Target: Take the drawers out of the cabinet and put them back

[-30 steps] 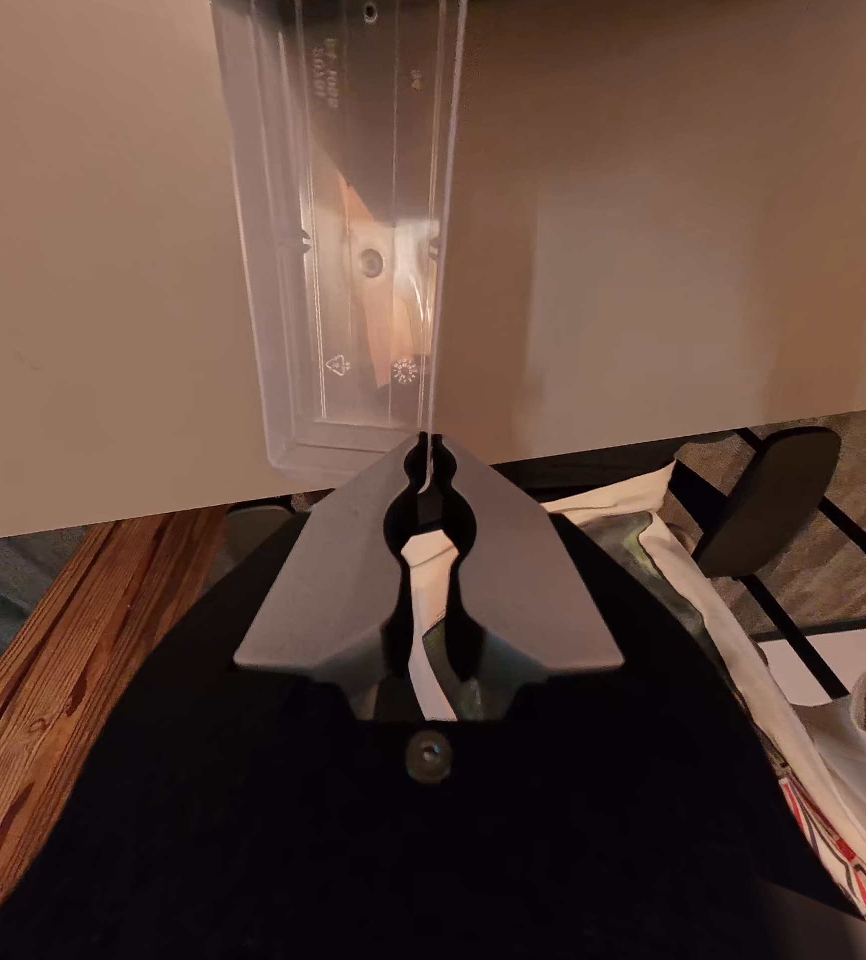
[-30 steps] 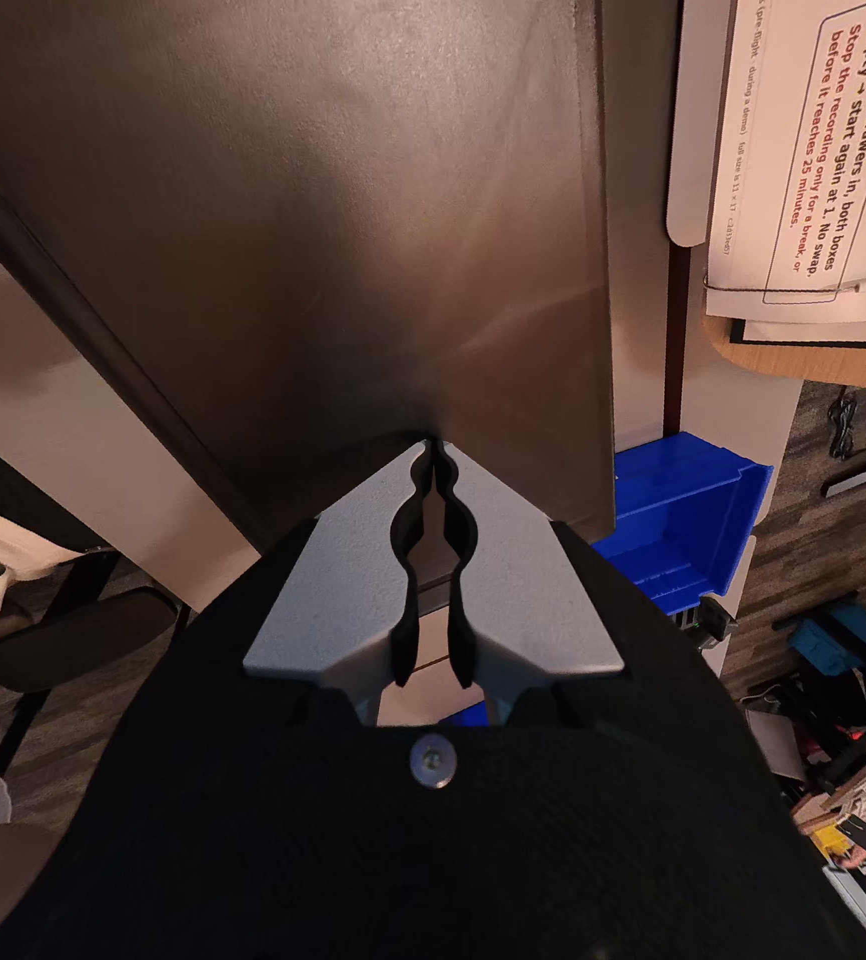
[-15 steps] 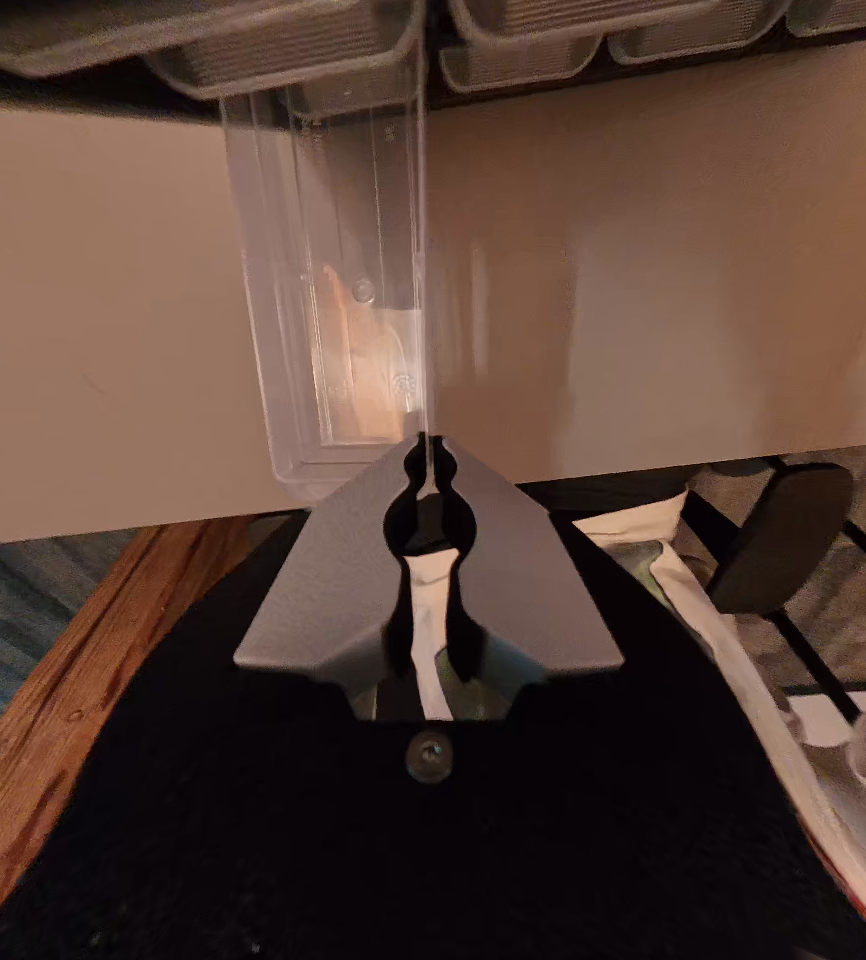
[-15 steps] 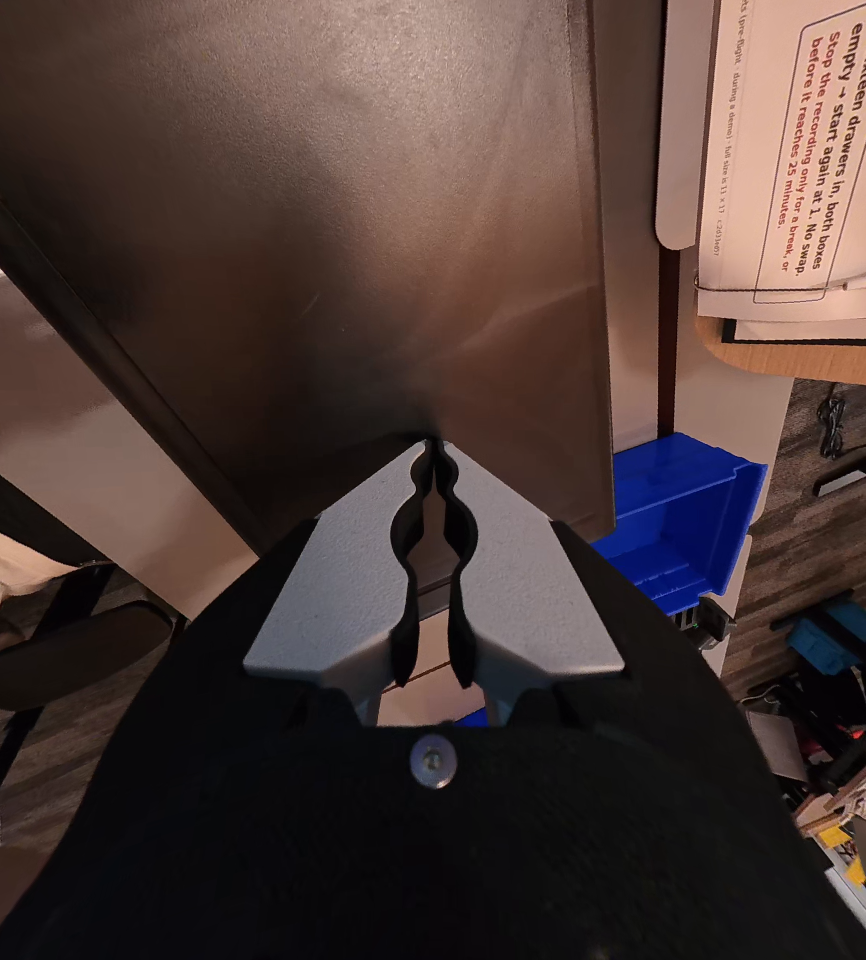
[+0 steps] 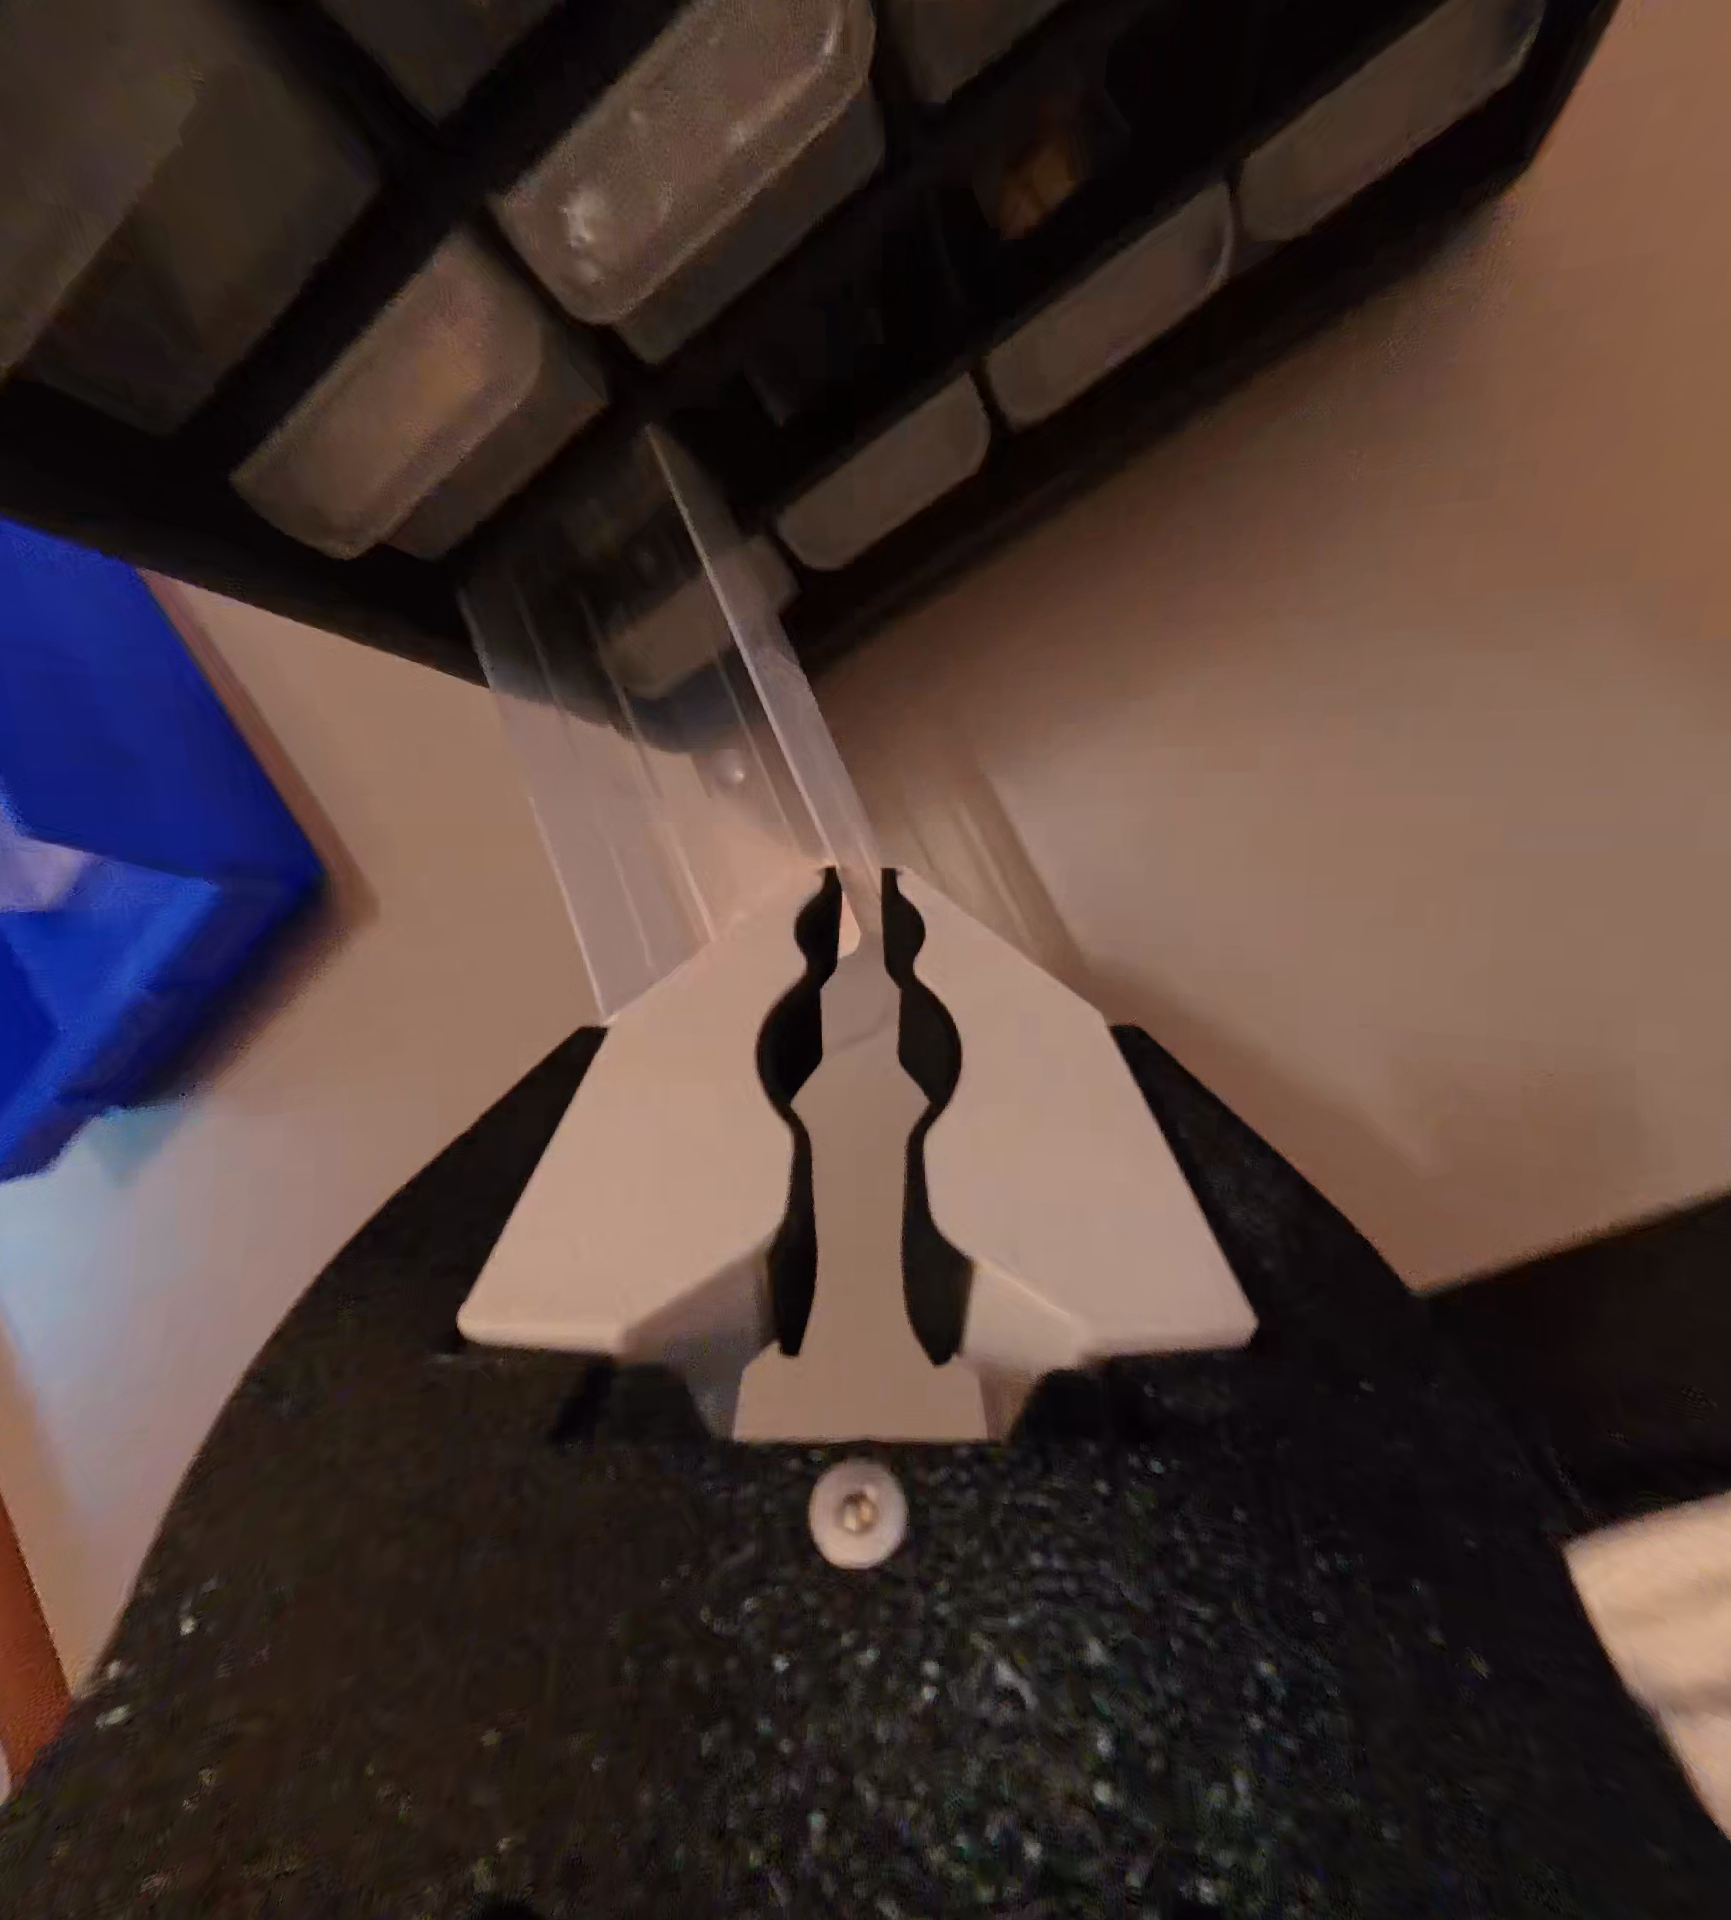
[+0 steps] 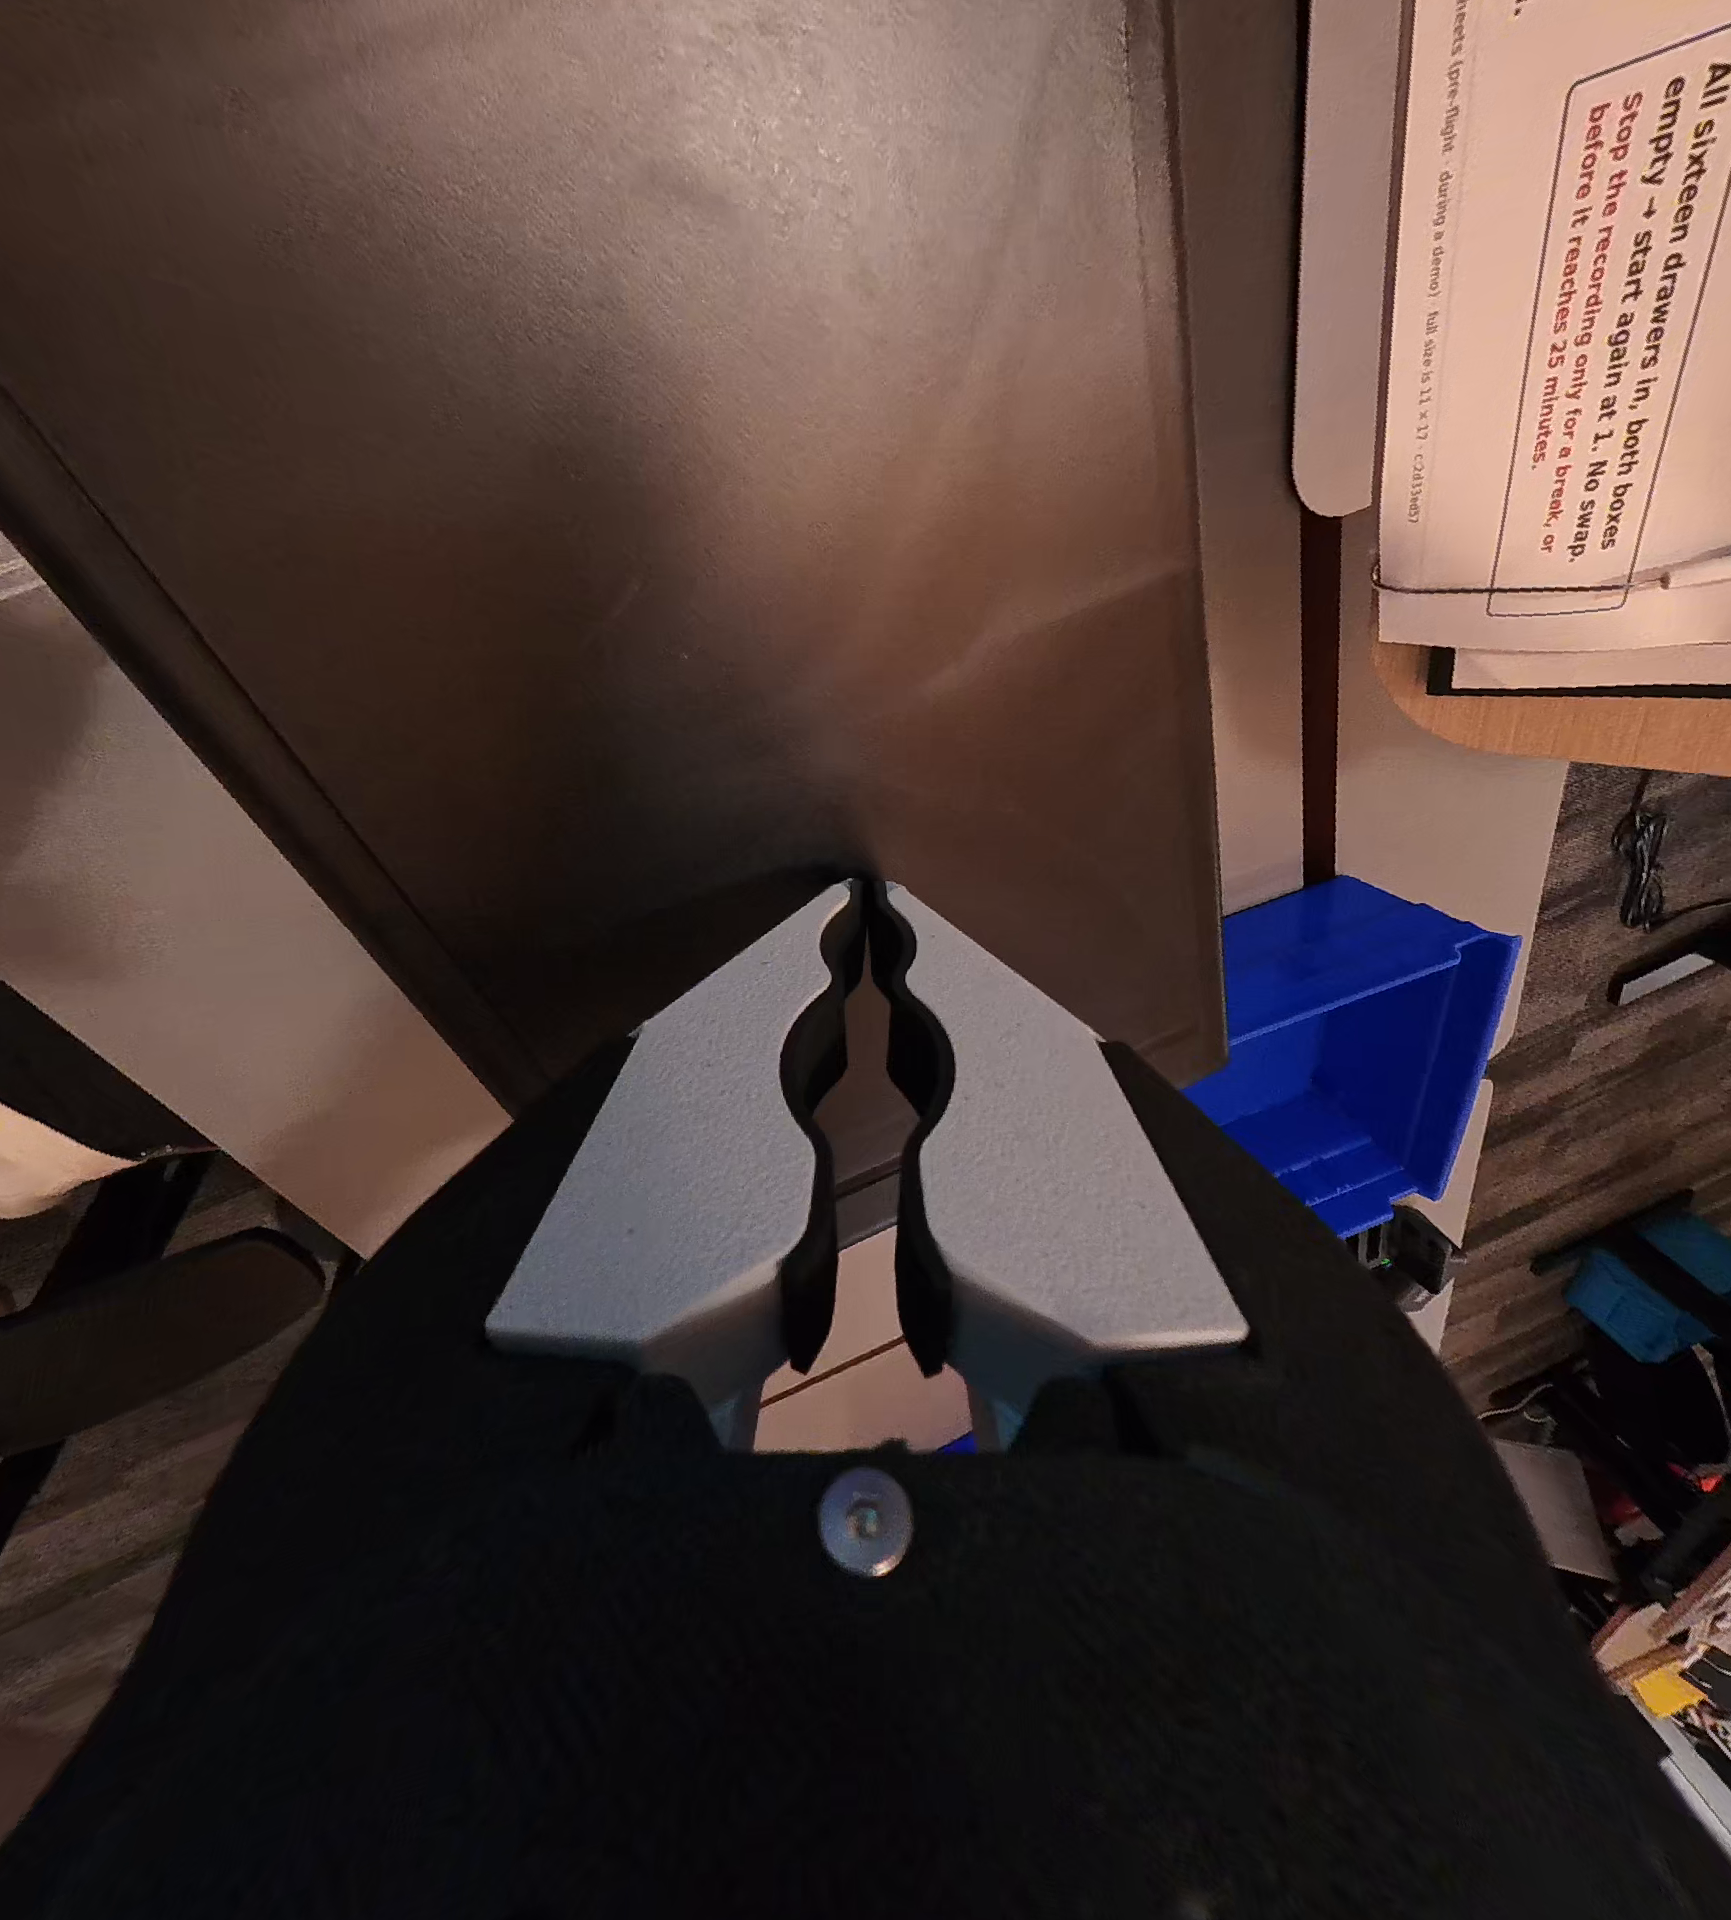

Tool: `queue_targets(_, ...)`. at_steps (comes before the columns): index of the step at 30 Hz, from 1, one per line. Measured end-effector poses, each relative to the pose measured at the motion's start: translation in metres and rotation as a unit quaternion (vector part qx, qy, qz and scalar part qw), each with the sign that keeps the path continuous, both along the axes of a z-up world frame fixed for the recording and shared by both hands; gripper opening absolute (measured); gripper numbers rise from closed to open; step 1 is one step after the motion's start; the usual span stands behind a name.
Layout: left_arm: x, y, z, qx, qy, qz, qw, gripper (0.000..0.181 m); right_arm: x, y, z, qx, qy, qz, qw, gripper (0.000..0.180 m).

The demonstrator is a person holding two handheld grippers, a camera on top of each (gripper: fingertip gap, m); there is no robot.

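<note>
In the left wrist view my left gripper (image 5: 858, 883) is shut on the side wall of a clear plastic drawer (image 5: 622, 790). The drawer points away from me, and its far end reaches the bottom row of the black cabinet (image 5: 92, 509). Several translucent drawers (image 5: 695, 177) sit in the cabinet's slots. The picture is blurred by motion, so I cannot tell how far the drawer's end is inside. In the right wrist view my right gripper (image 6: 866, 894) is shut on the near edge of the cabinet's smooth dark panel (image 6: 632, 416).
A blue bin (image 5: 61, 883) stands left of the cabinet on the beige table (image 5: 1360, 727); the right wrist view shows a blue bin (image 6: 1360, 1039) behind the cabinet. A printed sheet (image 6: 1567, 312) lies at the upper right. A black chair (image 6: 92, 1330) and floor clutter (image 6: 1671, 1351) lie beyond.
My left gripper has carried the clear drawer forward and tilted it, and the cabinet front and blue bin have come into view. The right gripper keeps its hold and has barely moved.
</note>
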State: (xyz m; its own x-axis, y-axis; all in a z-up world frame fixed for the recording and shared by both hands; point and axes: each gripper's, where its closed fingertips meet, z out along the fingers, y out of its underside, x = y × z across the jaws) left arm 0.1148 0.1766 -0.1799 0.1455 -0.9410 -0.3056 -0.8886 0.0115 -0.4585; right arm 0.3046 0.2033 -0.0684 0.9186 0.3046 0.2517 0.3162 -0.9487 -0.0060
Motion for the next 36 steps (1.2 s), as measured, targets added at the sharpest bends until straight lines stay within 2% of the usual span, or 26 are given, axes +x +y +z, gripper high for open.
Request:
queue_targets(1, 0.001, 0.002, 0.0, 0.028, -0.03, -0.013, 0.999, 0.004, 0.0, 0.0, 0.0, 0.001, 0.0, 0.001, 1.0, 0.0)
queue_targets(4, 0.006, 0.008, -0.003, 0.149, -0.089, -0.069, 0.982, 0.006, 0.0, 0.0, 0.0, 0.004, -0.001, 0.002, 1.0, 0.0)
queue_targets(7, 0.017, 0.007, 0.001, 0.262, -0.15, -0.117, 0.946, 0.008, 0.0, 0.0, 0.0, 0.005, -0.004, 0.004, 1.0, 0.0)
queue_targets(11, 0.026, 0.01, 0.002, 0.353, -0.186, -0.164, 0.902, 0.009, 0.0, 0.0, 0.0, 0.005, -0.008, 0.01, 1.0, 0.0)
queue_targets(12, 0.028, 0.012, 0.004, 0.369, -0.195, -0.169, 0.893, 0.005, 0.0, 0.0, 0.0, 0.006, -0.008, 0.01, 1.0, 0.0)
queue_targets(15, 0.029, 0.016, 0.009, 0.408, -0.216, -0.18, 0.868, 0.017, 0.0, 0.0, 0.0, 0.008, -0.007, 0.01, 1.0, 0.0)
queue_targets(20, 0.026, 0.006, -0.001, 0.365, -0.255, -0.212, 0.87, 0.038, 0.0, 0.0, 0.0, -0.001, -0.018, 0.012, 1.0, 0.0)
queue_targets(22, 0.016, 0.001, -0.001, 0.368, -0.255, -0.24, 0.861, 0.039, 0.0, 0.0, 0.0, -0.009, -0.029, 0.015, 0.999, 0.0)
queue_targets(25, -0.007, 0.009, 0.001, 0.412, -0.229, -0.266, 0.841, 0.036, 0.001, 0.0, 0.0, -0.015, -0.039, 0.013, 0.999, 0.0)
queue_targets(27, -0.019, 0.023, 0.001, 0.451, -0.202, -0.269, 0.827, 0.024, 0.001, 0.0, 0.0, -0.014, -0.043, 0.012, 0.999, 0.0)
queue_targets(30, -0.027, 0.028, 0.0, 0.509, -0.188, -0.289, 0.789, 0.0, 0.001, 0.0, 0.0, -0.015, -0.043, 0.007, 0.999, 0.0)
queue_targets(33, -0.026, 0.021, -0.007, 0.545, -0.183, -0.31, 0.757, 0.0, 0.001, 0.0, 0.0, -0.016, -0.044, 0.003, 0.999, 0.0)
queue_targets(36, -0.019, 0.021, -0.01, 0.561, -0.181, -0.306, 0.748, 0.0, 0.001, 0.0, 0.0, -0.016, -0.044, 0.001, 0.999, 0.0)
